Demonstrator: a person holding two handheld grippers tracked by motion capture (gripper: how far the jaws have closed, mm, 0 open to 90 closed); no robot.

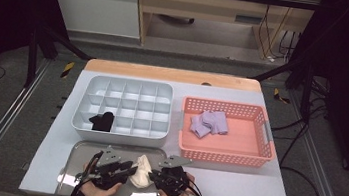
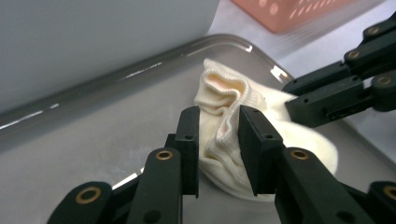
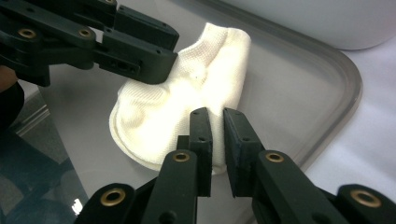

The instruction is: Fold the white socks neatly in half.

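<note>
The sock (image 1: 142, 170) is lying bunched on the tray (image 1: 80, 153), between the two grippers, and both are biting into it from opposite sides. If the hands are pulling apart unevenly, the knit is likely stretching out of one bite and the sock is flopping back onto the tray; the right gripper (image 3: 217, 122) looks the weaker hold, since its jaws are nearly closed and pinching just a thin edge of fabric at their tips. The left gripper (image 2: 218, 125) is holding more: its jaws are standing partly open, with a thick fold of the ribbed cuff wedged between them. A lift with one side slack could also drag the sock against the tray rim rather than clear it toward the organizer (image 1: 120, 131) beyond the jaws on the counter (image 1: 252, 188).
</note>
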